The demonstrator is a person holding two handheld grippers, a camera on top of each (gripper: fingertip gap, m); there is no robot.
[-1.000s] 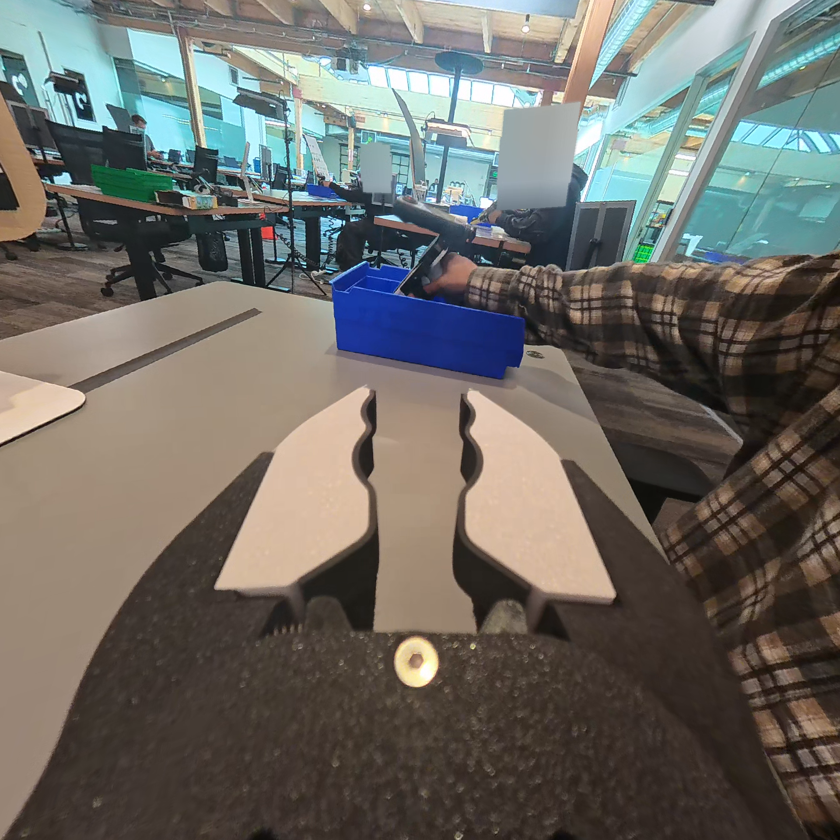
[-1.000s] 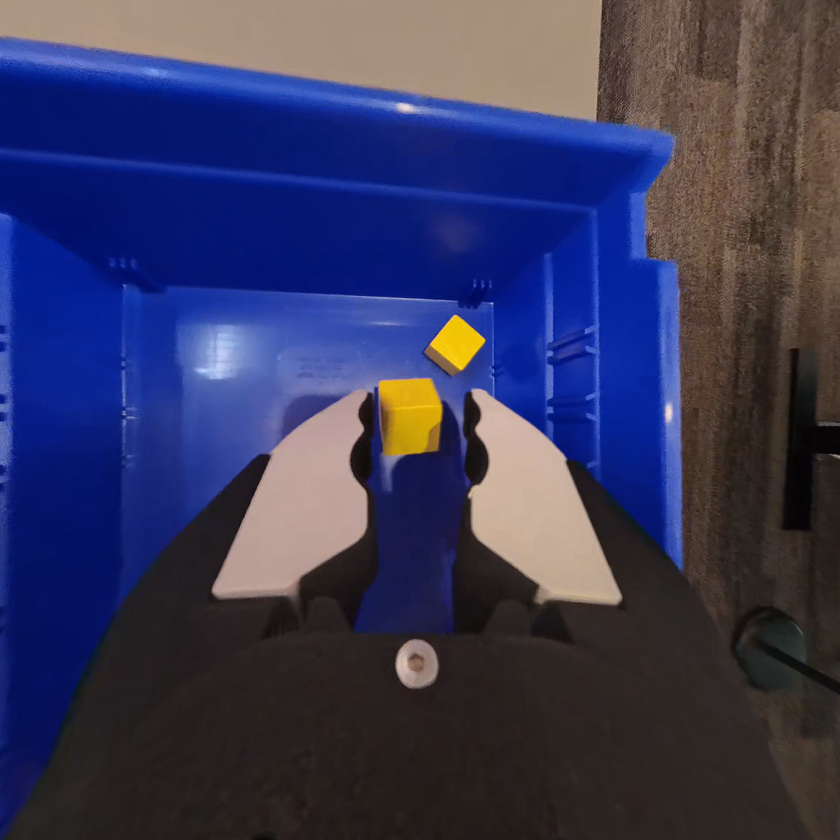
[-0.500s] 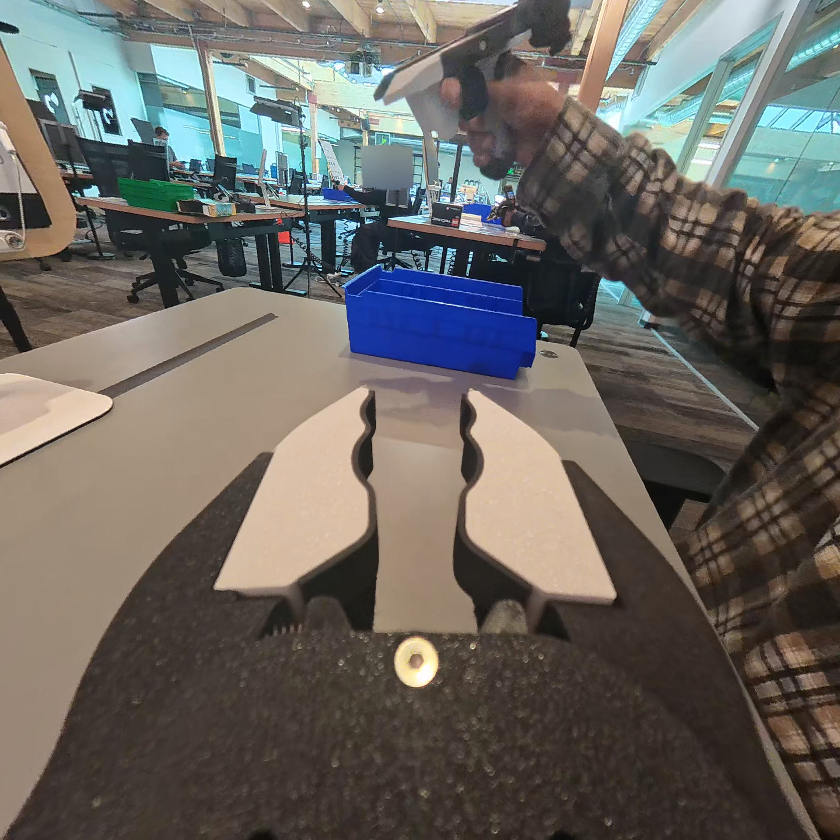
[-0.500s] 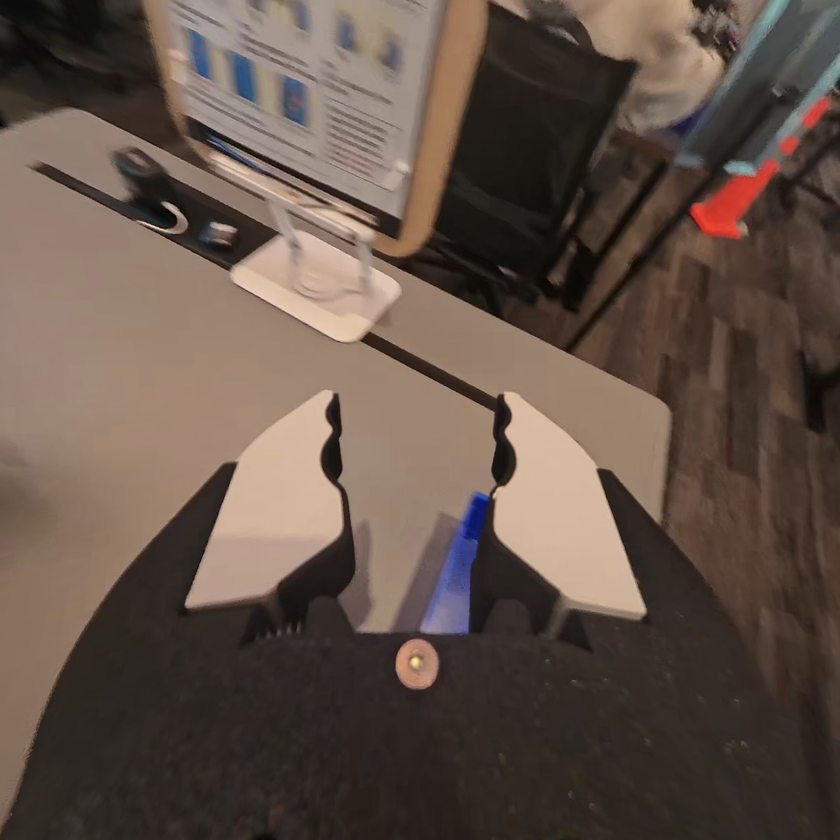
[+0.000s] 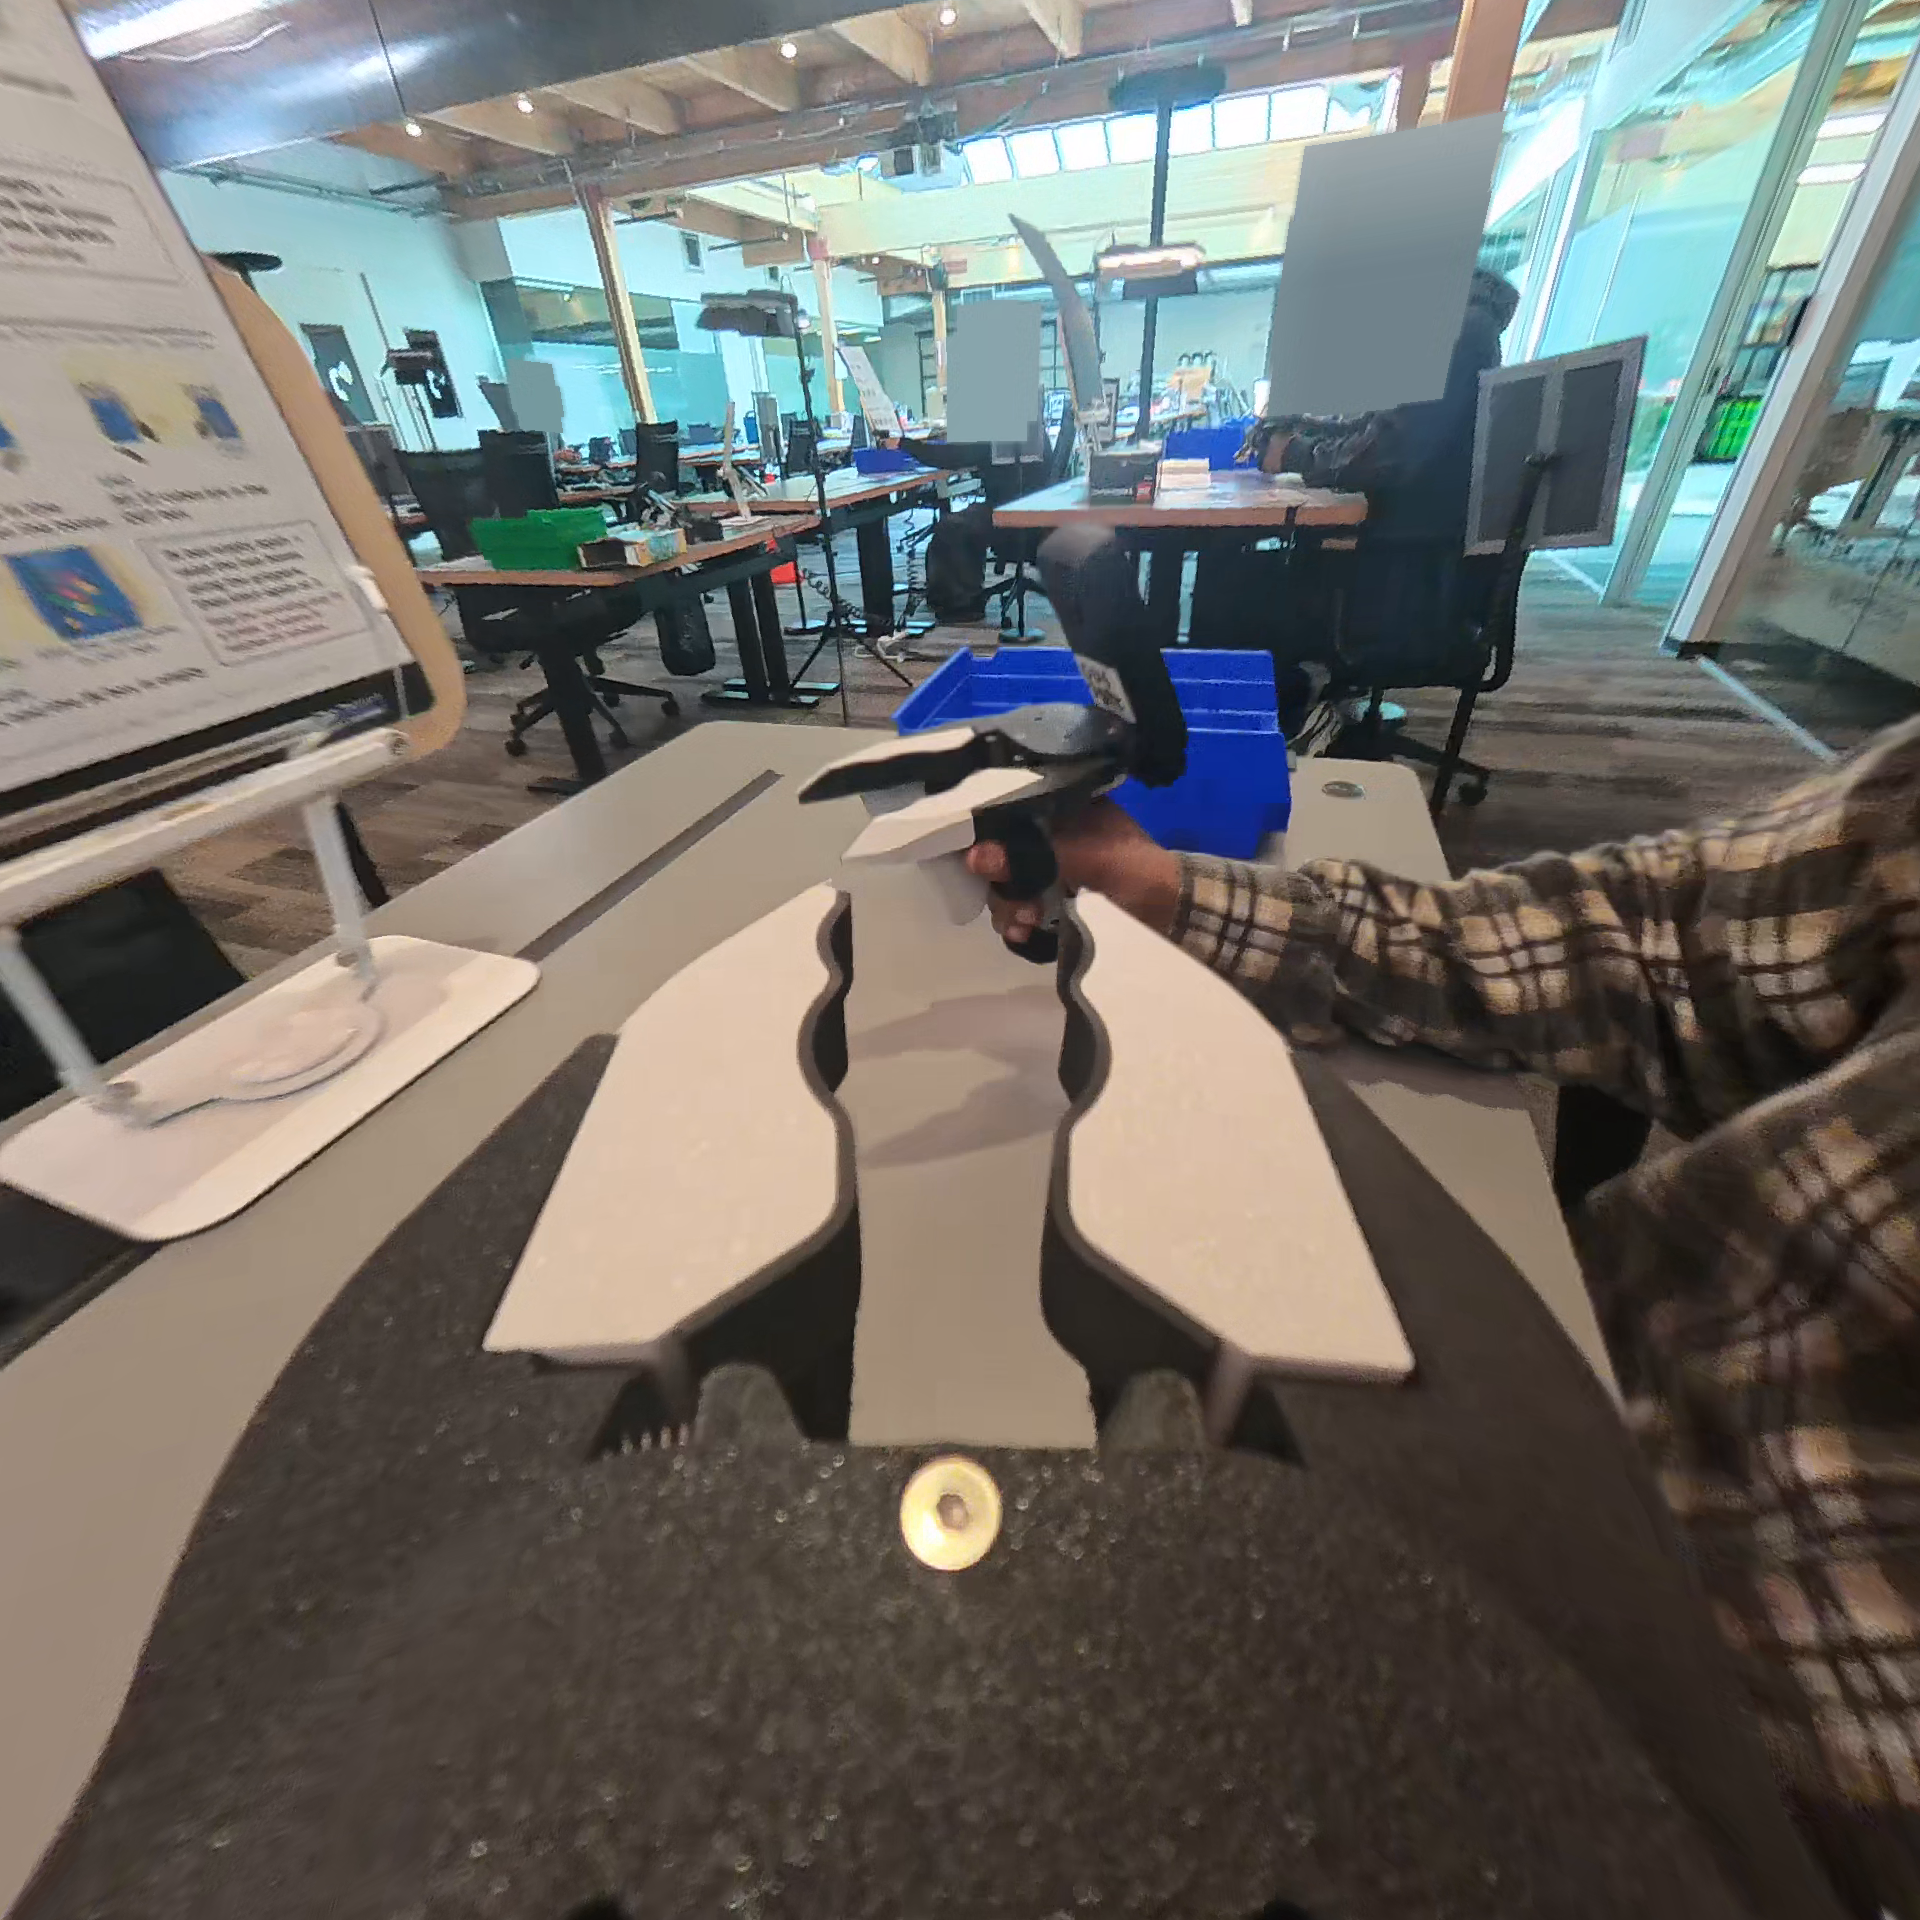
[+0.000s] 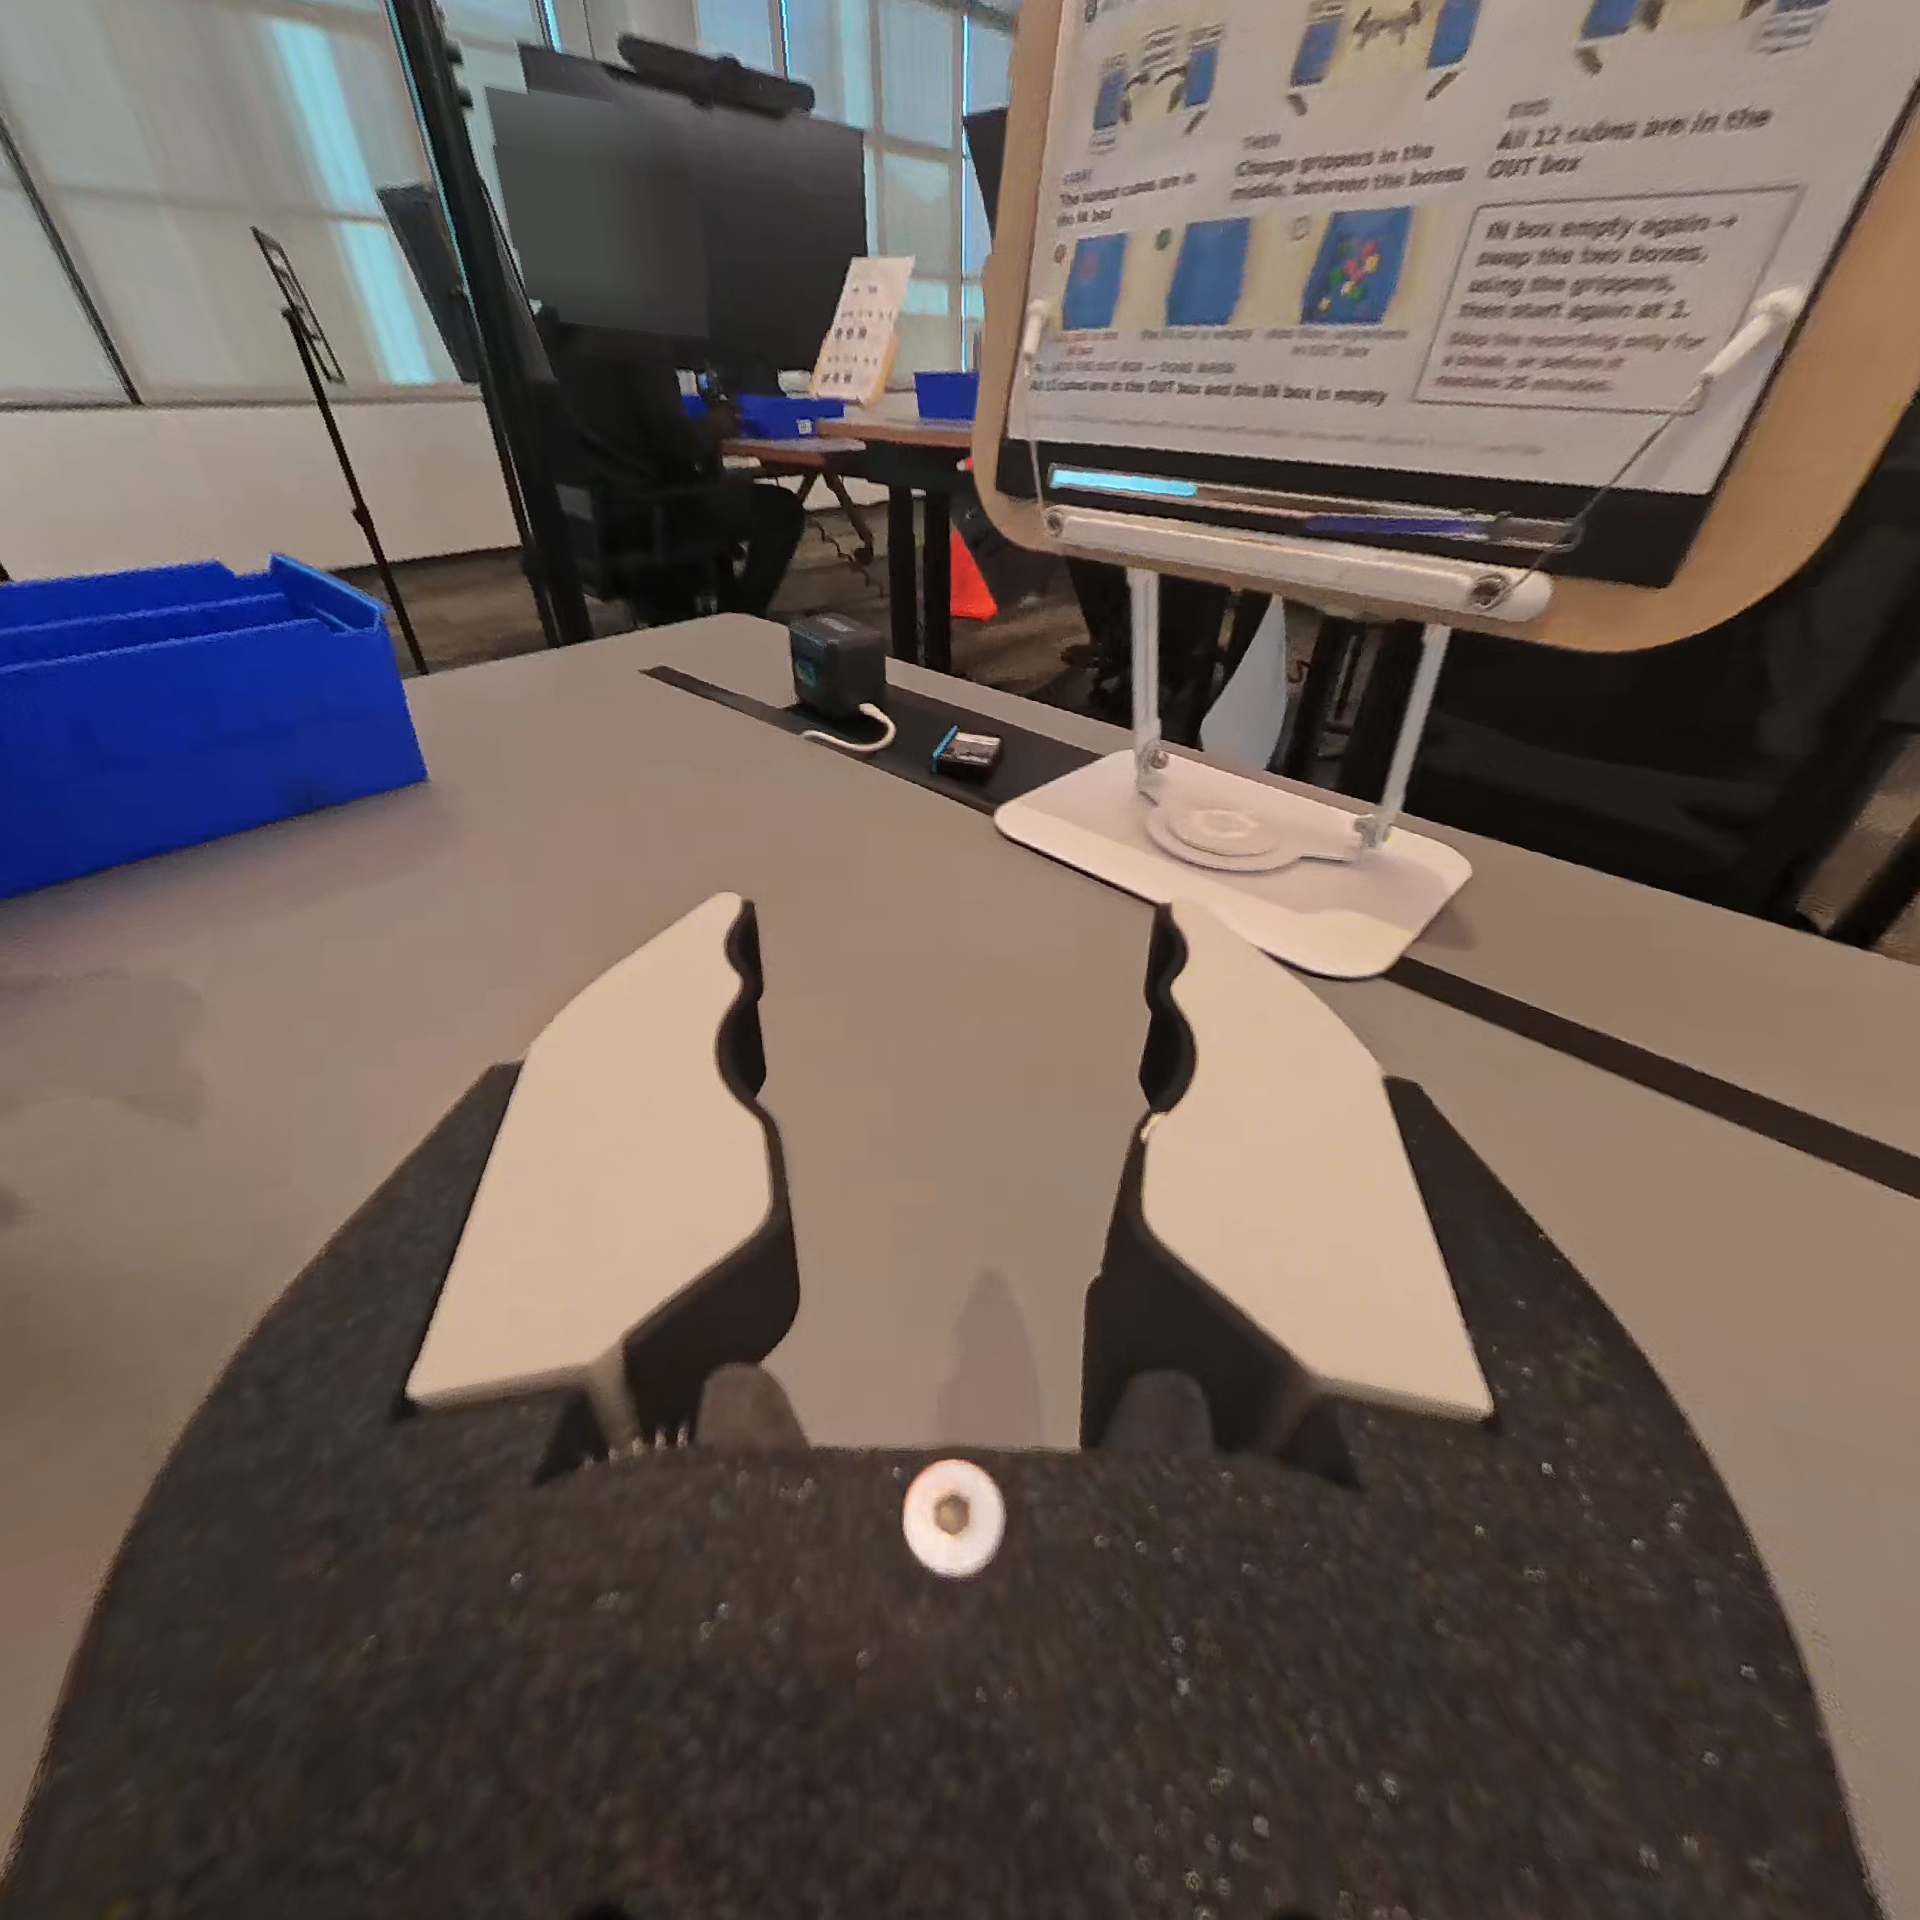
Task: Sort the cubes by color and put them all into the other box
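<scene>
Grippers both gape empty, left gripper (image 5: 951,961) and right gripper (image 6: 951,940), between cubes; next, reach toward blue bin (image 6: 197,696)

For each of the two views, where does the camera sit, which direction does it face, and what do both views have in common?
Left wrist view: sits on the left tool, faces across the grey table to a blue box; shows the right tool and a plaid sleeve.
Right wrist view: sits on the right tool, open, faces a stand with an instruction board and another blue box.
Shared: the table and the stand's white base.
</scene>
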